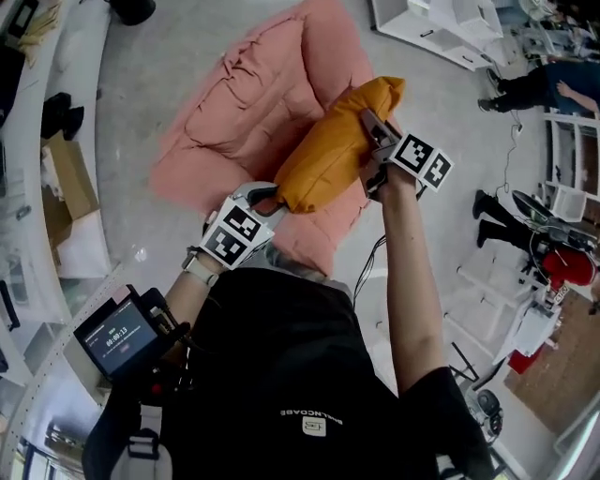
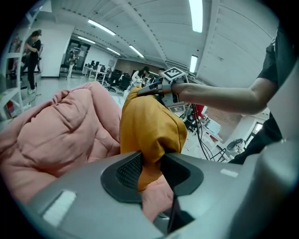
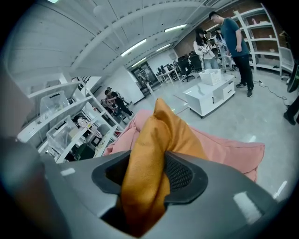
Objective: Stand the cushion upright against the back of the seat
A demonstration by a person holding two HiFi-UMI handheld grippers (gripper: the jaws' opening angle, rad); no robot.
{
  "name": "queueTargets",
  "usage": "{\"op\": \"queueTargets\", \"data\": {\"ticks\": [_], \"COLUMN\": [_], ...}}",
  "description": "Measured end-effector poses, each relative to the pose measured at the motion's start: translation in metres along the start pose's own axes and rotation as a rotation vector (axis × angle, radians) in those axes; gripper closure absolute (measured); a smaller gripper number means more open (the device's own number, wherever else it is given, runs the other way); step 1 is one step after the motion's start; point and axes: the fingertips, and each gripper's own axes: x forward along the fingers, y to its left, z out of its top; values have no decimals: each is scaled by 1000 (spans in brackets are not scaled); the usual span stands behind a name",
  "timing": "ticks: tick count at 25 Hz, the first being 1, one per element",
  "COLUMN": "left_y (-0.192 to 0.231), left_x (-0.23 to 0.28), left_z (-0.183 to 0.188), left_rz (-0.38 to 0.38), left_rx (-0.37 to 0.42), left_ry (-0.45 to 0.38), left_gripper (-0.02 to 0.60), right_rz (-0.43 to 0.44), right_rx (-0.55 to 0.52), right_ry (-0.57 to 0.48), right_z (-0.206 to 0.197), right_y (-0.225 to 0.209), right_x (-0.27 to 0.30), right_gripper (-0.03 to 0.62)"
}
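Item: left hand-held gripper [image 2: 152, 170], clenched on a pinched corner of the cushion [image 2: 148, 123]; right hand-held gripper [image 3: 145, 179], likewise clamped on a fold at the opposite end. Cushion, mustard-yellow, is carried between the two, lying long and tilted, just above the near part of the seat [image 1: 239, 103] (whether it brushes the pink fabric cannot be told). Seat: pink, soft, quilted, sitting on the floor [image 1: 141, 56]; the puffed mound on the side away from the person reads as the back. Handling note: bring both ends toward that mound, lower one long edge onto the sitting surface first, then tip the cushion's face against the back before letting go. Free both corners together, since soft filling will likely slump if one end goes early. Clearance: open floor all round the seat; cardboard box [image 1: 70, 178] off to the person's left, shelving [image 3: 58, 121] along one side, white cabinet [image 1: 427, 23] beyond the far edge, people [image 3: 233, 37] well apart. No obstacle shows between cushion and seat back.
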Motion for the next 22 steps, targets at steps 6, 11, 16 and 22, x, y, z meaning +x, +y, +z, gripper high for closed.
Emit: {"op": "queueTargets", "data": {"ticks": [6,11,16,22], "left_y": [46,87,115,120], "left_x": [-6,-17,-30,-39], "left_z": [-3,-10,-22,-26], "left_rz": [107,231,334,379], "left_rx": [-121,-225,-285,-326], "left_ry": [-9,-8,-1,-11], "left_gripper": [434,425,430,336], "right_rz": [38,82,121,153], "right_rx": [-23,-26,-36,-152], "right_ry": [23,36,20,69], "right_z": [4,6,7,4], "right_y": [16,35,48,64], "right_x": [46,86,118,132], "right_gripper": [350,318,281,219]}}
